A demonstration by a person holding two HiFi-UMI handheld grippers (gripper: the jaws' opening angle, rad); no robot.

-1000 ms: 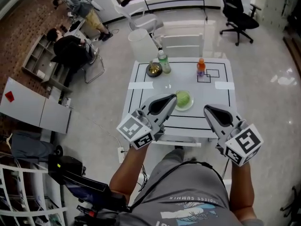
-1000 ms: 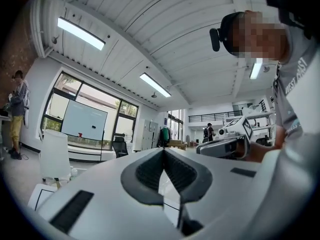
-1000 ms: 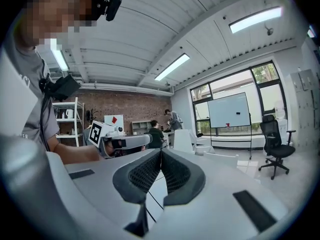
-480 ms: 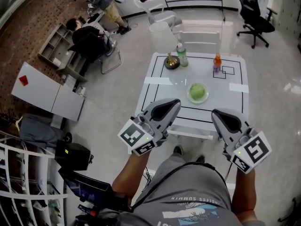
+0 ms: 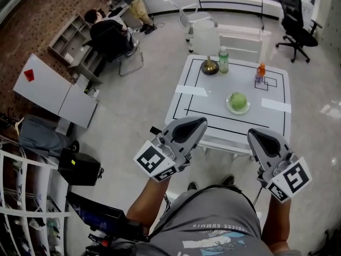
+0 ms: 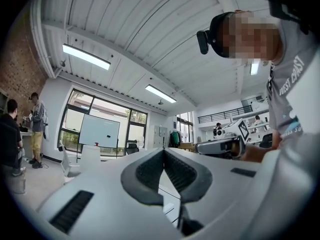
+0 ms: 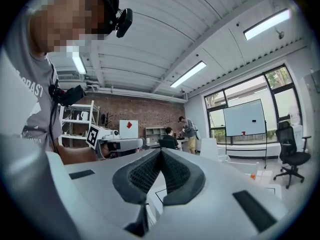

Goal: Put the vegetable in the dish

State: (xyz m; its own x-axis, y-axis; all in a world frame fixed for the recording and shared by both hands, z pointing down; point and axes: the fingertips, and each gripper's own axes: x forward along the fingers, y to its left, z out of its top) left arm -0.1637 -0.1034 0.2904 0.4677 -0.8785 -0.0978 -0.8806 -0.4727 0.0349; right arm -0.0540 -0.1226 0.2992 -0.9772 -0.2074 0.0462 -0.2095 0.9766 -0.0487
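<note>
**Both claws clenched and empty, the vegetable sits on its dish**

Closest to you, the left claw (image 5: 199, 122) is clamped shut, pads meeting tip to tip with nothing between them. Same story on the right claw (image 5: 254, 135): jaws together, empty. Both hang level in front of your body, short of the near edge of the table (image 5: 213, 103), touching nothing.

Out past them, on the right half of the table, there's the vegetable (image 5: 238, 100), a round, pale green leafy head. It's resting on the dish (image 5: 238, 111), a small light plate whose rim peeks out from under it. From how things lie, I'd call the job already done.

If you do have to lift it again, expect it to be fairly light, firm at the core and soft in the outer leaves. Being round, it will likely roll or squirt out of a shallow pinch. Open wide, come at it across its broadest middle from both sides, and squeeze gently so the leaves don't tear.

Farther back along the far edge stand a dark bowl (image 5: 209, 68), a green bottle (image 5: 223, 60) just beside it, and an orange bottle (image 5: 260, 72) well apart at the right.
</note>
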